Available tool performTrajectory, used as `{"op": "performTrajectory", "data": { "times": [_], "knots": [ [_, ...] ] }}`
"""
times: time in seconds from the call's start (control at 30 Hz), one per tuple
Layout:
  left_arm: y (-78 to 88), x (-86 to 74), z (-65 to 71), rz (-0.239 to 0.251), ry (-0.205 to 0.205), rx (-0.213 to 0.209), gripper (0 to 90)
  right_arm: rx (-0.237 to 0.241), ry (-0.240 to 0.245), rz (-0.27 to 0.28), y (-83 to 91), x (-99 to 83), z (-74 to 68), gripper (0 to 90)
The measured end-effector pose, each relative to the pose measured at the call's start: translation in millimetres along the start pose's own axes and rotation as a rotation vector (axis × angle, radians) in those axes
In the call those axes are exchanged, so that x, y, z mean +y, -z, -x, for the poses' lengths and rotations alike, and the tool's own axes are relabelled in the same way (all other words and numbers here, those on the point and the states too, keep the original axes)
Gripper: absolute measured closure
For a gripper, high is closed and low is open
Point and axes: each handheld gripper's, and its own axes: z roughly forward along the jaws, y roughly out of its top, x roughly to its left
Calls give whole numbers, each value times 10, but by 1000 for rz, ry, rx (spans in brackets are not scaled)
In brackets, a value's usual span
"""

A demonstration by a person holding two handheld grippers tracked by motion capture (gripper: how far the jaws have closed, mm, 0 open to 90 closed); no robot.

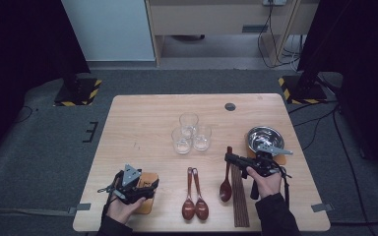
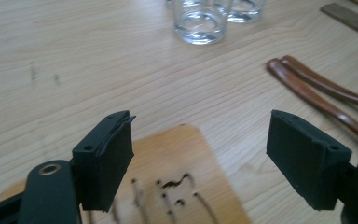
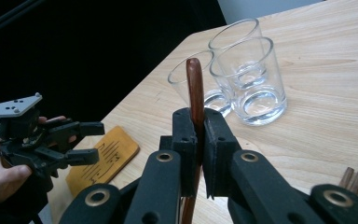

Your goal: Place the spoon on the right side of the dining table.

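At the desk's (image 1: 142, 113) near right: right tool (image 1: 234, 160), jaws clamped on a brown spoon's (image 1: 225, 189) handle, bowl resting on the desk. Near left: left tool (image 1: 150, 186), jaws apart, empty, above a wooden coaster (image 2: 177, 186).

The right gripper (image 1: 232, 158) is holding a wooden spoon (image 1: 226, 184) by its handle, beside the chopsticks (image 1: 239, 199). The left gripper (image 1: 150, 186) is hovering over a wooden coaster (image 1: 147, 201) on the desk (image 1: 142, 123).
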Motion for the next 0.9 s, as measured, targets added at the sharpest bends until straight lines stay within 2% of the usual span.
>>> {"op": "performTrajectory", "data": {
  "times": [0.27,0.43,0.57,0.9],
  "knots": [
    [16,-99,-214,-20,42,49,204,-12,11,26,16,32,5,850],
    [-13,-141,-283,-46,50,69,194,-18,14,45,35,68,1,850],
    [-41,-173,-312,-61,60,79,182,-24,17,59,50,102,8,850],
    [-100,-227,-355,-98,52,105,150,-46,18,94,98,168,44,850]
  ]
}}
